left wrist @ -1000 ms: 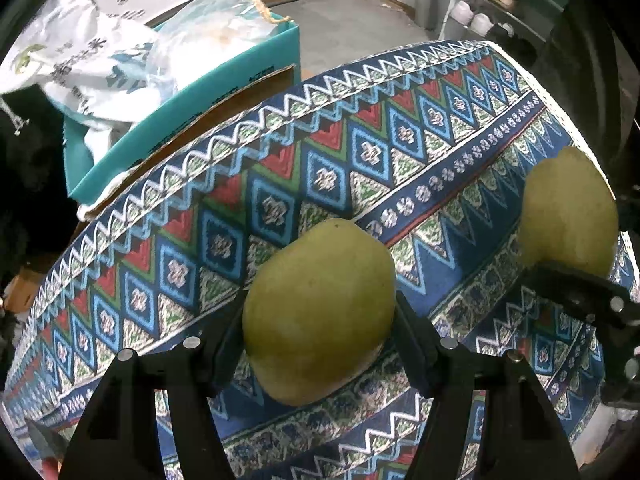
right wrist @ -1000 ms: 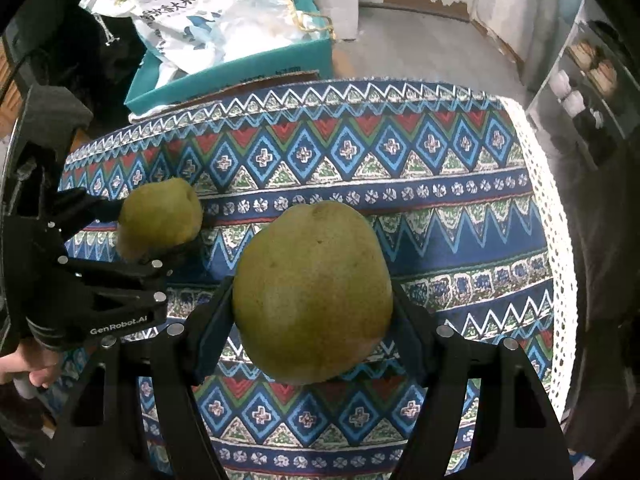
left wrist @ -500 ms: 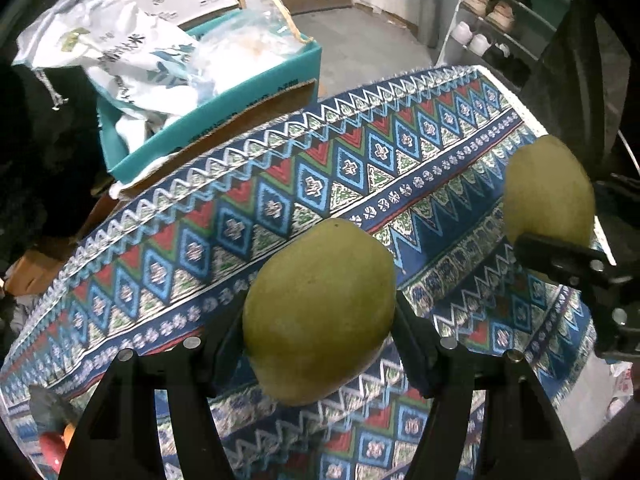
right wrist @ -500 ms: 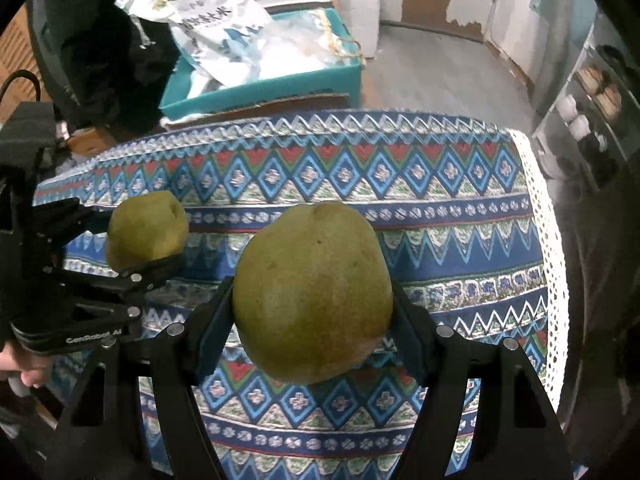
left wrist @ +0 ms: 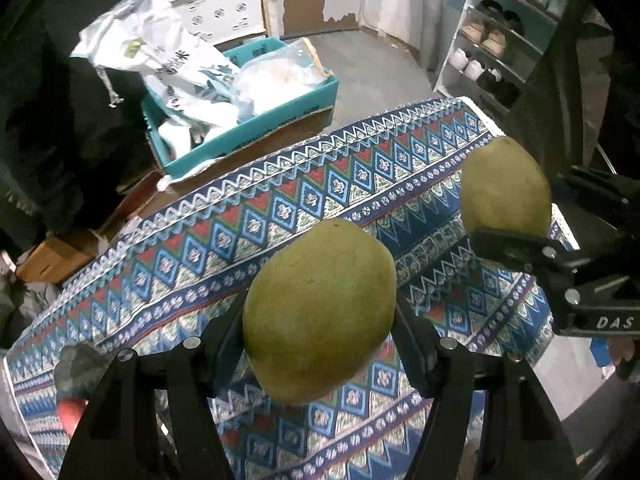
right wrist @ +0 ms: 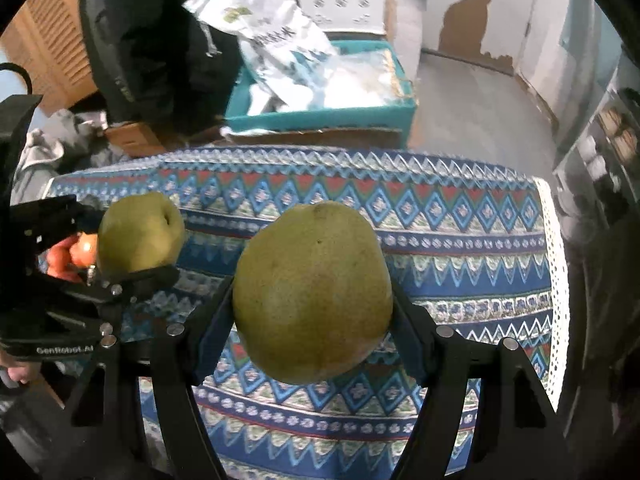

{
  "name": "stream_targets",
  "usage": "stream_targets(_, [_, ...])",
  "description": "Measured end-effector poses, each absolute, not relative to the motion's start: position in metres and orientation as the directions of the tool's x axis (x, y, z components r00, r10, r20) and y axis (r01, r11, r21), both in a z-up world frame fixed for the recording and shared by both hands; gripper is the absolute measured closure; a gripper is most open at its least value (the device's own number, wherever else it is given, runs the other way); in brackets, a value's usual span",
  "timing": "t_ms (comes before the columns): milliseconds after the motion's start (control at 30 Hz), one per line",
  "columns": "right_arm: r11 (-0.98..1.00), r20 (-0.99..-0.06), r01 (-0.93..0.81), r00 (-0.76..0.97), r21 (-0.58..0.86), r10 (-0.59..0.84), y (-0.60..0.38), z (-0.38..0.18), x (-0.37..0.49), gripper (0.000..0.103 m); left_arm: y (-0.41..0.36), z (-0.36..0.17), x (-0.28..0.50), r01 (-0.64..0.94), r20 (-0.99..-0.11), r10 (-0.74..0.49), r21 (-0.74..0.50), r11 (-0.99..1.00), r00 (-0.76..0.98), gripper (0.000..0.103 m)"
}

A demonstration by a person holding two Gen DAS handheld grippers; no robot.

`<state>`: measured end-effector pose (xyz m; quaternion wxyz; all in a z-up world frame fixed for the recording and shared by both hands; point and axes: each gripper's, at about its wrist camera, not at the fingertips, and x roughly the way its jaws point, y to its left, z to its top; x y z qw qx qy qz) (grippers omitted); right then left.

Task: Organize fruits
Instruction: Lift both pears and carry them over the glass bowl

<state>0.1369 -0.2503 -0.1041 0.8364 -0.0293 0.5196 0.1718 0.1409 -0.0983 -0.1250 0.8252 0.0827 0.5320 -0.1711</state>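
My left gripper [left wrist: 320, 320] is shut on a green pear [left wrist: 320, 308] and holds it above the patterned tablecloth [left wrist: 280, 208]. My right gripper [right wrist: 312, 304] is shut on a second green pear [right wrist: 312, 292], also lifted above the cloth [right wrist: 440, 220]. Each gripper shows in the other's view: the right one with its pear [left wrist: 504, 188] at the right of the left wrist view, the left one with its pear [right wrist: 138, 236] at the left of the right wrist view. Red-orange fruit [right wrist: 76, 252] lies at the cloth's left end, behind the left gripper.
A teal box [left wrist: 256, 120] with white bags stands on the floor beyond the table's far edge. A shoe rack [left wrist: 504, 40] stands at the far right. A dark lump and a red fruit [left wrist: 72, 412] lie at the lower left of the left wrist view.
Both grippers have risen and pulled back with their pears, so more of the table and the room shows. The red-orange fruit at the left has come into view.
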Motion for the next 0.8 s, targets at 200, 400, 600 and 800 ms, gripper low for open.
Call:
stream_targets(200, [0.92, -0.863, -0.36, 0.403, 0.156, 0.304, -0.227, -0.085, 0.13, 0.031, -0.075, -0.108, 0.119, 0.337, -0.902, -0.197, -0.061, 0.939, 0.385, 0.034])
stream_targets(400, [0.9, -0.854, -0.406, 0.402, 0.158, 0.331, -0.201, -0.07, 0.122, 0.031, -0.05, -0.092, 0.098, 0.314, -0.891, -0.198, -0.066, 0.947, 0.41, 0.034])
stream_targets(600, [0.881, -0.845, -0.448, 0.401, 0.156, 0.353, -0.177, -0.06, 0.117, 0.031, -0.024, -0.083, 0.078, 0.284, -0.879, -0.182, -0.056, 0.957, 0.44, 0.034])
stream_targets(800, [0.852, -0.84, -0.496, 0.379, 0.169, 0.388, -0.147, -0.057, 0.111, 0.031, 0.001, -0.081, 0.068, 0.237, -0.876, -0.165, -0.059, 0.97, 0.453, 0.034])
